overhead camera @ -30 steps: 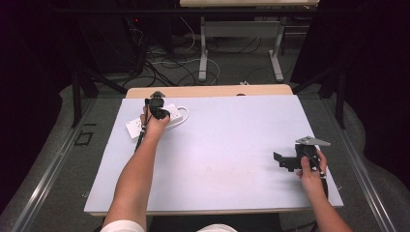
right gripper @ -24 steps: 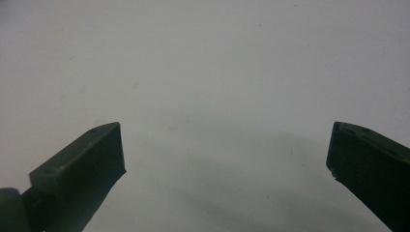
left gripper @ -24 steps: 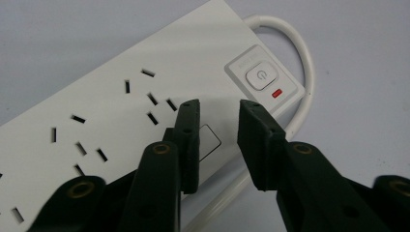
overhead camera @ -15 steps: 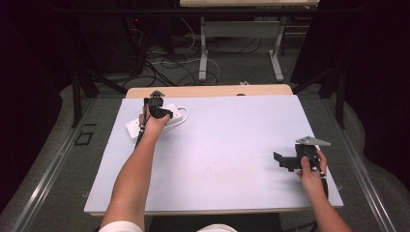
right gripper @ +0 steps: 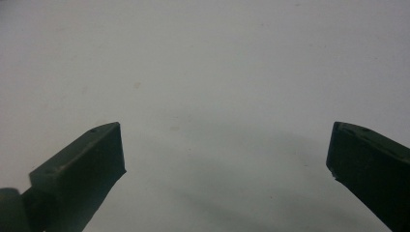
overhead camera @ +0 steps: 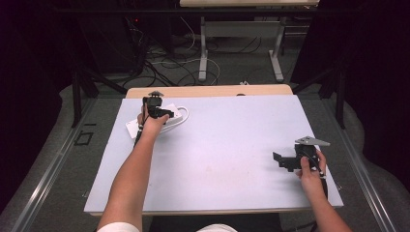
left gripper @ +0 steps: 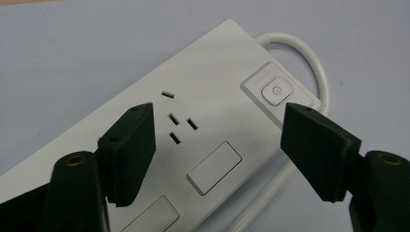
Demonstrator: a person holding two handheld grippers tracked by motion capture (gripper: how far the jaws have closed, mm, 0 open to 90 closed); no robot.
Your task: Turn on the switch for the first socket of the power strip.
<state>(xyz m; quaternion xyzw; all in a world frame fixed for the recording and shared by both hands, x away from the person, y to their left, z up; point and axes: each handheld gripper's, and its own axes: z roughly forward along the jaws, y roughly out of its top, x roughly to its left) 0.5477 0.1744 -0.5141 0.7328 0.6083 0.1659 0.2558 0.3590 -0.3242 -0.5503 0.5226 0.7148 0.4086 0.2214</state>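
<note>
Left tongs (left gripper: 217,145) released, jaws spread above white plastic power strip (left gripper: 193,140) lying at far left corner of pale grey desk (overhead camera: 227,145); no contact visible. Nothing gripped yet. Right tongs (overhead camera: 283,162) released, idle low over bare desk, well apart from strip. Work seemingly just starting.

One sign is legible: a power symbol, a broken circle with a short stroke, on the square white push-button (left gripper: 274,90) at the cable end of the white plastic power strip (left gripper: 193,140). A faint embossed line just beside that button is too small to read. No other text, brand or number is readable.
</note>
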